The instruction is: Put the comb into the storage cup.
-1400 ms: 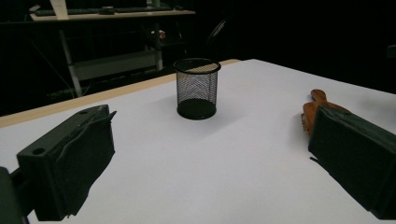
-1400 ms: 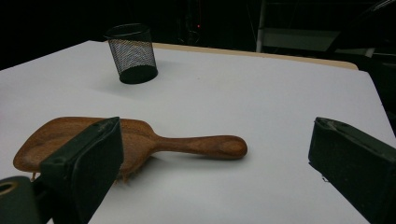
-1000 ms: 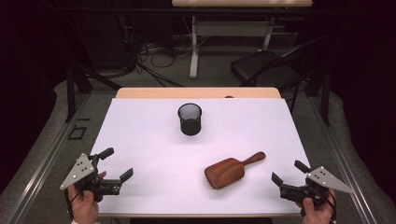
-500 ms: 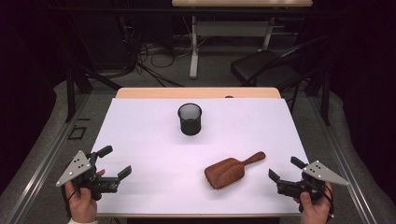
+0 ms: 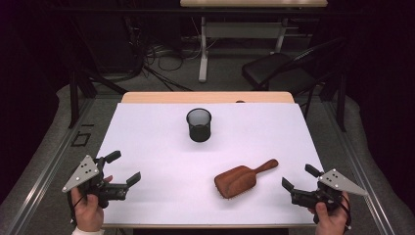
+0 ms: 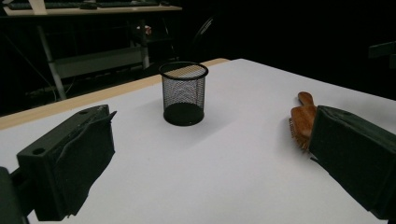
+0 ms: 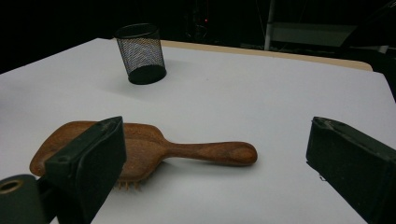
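Observation:
A wooden hairbrush (image 5: pixel 243 177) lies bristles down on the white table (image 5: pixel 156 147), its handle pointing to the far right. A black mesh cup (image 5: pixel 199 124) stands upright farther back, near the middle. My right gripper (image 5: pixel 300 178) is open at the front right corner, a short way right of the brush; from its own camera the brush (image 7: pixel 154 149) lies just ahead of my right gripper (image 7: pixel 212 154). My left gripper (image 5: pixel 123 168) is open at the front left corner, empty. Along its jaws my left gripper (image 6: pixel 205 154) faces the cup (image 6: pixel 183 93) and the brush head (image 6: pixel 302 122).
A wooden strip (image 5: pixel 207 97) borders the table's far edge. Beyond it stand a dark folding chair (image 5: pixel 274 72), a white desk frame (image 5: pixel 203 49) and cables on the floor. A wide bare stretch of white tabletop separates the cup from both grippers.
Both hands have shifted slightly: the left gripper moved a little toward the table's front edge, the right gripper edged a little left toward the brush. Brush and cup have not moved.

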`<action>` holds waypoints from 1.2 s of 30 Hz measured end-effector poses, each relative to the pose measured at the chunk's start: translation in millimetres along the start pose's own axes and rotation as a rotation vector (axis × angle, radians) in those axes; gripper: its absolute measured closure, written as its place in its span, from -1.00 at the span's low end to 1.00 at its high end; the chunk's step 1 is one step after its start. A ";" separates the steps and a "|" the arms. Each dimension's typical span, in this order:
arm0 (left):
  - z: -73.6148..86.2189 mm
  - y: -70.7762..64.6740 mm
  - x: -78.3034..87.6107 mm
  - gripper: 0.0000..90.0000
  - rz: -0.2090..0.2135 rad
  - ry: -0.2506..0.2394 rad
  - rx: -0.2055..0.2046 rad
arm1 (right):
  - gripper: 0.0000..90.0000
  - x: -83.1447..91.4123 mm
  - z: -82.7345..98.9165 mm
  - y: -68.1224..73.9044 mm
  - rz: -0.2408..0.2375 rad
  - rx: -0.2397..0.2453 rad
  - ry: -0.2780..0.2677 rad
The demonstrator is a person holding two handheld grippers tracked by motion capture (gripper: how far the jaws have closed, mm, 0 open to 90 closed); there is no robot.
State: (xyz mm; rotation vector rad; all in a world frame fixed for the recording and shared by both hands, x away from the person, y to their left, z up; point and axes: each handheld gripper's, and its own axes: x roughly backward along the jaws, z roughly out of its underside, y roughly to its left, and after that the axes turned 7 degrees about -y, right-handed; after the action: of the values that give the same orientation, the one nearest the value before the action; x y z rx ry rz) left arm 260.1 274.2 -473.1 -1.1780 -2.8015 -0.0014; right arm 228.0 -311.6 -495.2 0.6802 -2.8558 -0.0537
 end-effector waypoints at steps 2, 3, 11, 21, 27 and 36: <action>-0.1 -0.6 0.1 -0.99 0.001 0.001 0.000 | -0.90 0.2 -0.5 1.0 -0.004 0.006 -0.006; -0.1 -0.6 0.1 -0.99 0.001 0.001 0.000 | -0.90 0.2 -0.5 1.0 -0.004 0.006 -0.006; -1.7 -3.3 -1.2 -0.99 0.009 0.004 -0.008 | -0.90 1.2 -1.2 3.4 0.001 0.009 -0.009; -6.9 -1.2 -2.6 -0.99 0.009 -0.012 0.010 | -0.90 -5.6 -2.2 4.4 -0.031 -0.002 0.001; -12.5 -3.2 -13.8 -0.99 0.029 -0.021 0.030 | -0.90 -10.8 -14.9 14.1 -0.084 0.015 -0.001; -20.3 -14.2 -31.8 -0.99 0.073 -0.003 0.000 | -0.90 -34.0 -29.2 27.0 -0.173 0.027 0.006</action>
State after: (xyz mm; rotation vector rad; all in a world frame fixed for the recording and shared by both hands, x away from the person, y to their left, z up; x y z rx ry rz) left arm 274.0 240.7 -455.4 -1.2805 -2.7597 0.0055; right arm 251.8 -271.8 -470.8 0.9296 -2.7899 -0.0399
